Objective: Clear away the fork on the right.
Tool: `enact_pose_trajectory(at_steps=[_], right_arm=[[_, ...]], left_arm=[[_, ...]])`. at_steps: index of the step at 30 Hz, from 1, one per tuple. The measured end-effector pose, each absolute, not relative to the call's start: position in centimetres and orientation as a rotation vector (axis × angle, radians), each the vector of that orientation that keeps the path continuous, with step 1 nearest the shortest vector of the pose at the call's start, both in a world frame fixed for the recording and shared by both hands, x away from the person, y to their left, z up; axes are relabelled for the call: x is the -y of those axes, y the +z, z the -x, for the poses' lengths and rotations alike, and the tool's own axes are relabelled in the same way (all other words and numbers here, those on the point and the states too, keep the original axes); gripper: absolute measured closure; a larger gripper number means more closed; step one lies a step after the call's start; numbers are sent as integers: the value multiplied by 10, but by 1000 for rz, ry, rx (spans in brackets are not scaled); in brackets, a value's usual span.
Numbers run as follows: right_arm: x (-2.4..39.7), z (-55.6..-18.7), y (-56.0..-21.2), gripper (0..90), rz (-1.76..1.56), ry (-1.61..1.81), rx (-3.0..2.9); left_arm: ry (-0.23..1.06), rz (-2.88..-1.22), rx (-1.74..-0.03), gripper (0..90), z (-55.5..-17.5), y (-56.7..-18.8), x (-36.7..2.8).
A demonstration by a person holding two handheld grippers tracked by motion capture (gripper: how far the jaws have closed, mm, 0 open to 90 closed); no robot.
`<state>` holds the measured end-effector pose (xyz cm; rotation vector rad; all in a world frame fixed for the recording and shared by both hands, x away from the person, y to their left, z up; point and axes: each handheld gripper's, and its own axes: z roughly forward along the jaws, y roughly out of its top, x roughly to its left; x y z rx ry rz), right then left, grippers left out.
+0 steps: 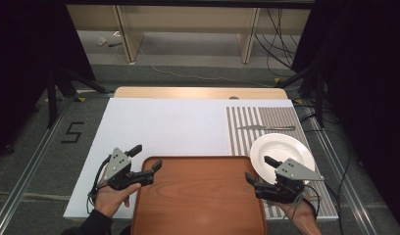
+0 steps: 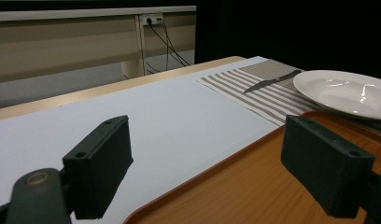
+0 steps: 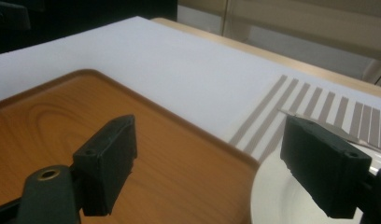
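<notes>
Now: wooden tray (image 1: 198, 196) at near table edge, lying on white sheet (image 1: 163, 127). Left gripper (image 1: 148, 158) at tray's near-left corner, jaws spread wide, one over tray rim, one over sheet, gripping nothing. Right gripper (image 1: 257, 169) at tray's right edge, jaws spread, empty, one over white plate (image 1: 286, 147). Plate on striped mat (image 1: 266, 120), just beside tray. Knife (image 1: 266, 128) beyond plate, on mat.

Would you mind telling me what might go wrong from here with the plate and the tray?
1. The white plate appears to overlap the wooden tray's right rim, so shifting the tray could tip or drag it.
2. The right gripper, open beside the plate, may slip on its smooth rim.
3. A sliding plate might knock the knife on the striped mat.
</notes>
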<state>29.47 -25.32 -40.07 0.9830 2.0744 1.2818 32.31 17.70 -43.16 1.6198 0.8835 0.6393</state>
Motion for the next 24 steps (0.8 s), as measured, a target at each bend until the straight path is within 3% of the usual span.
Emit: enact_pose_trajectory(at_steps=[24], right_arm=[[299, -295, -414, 199, -1105, 940, -2270]], left_arm=[[652, -1616, -888, 160, -322, -432, -180]])
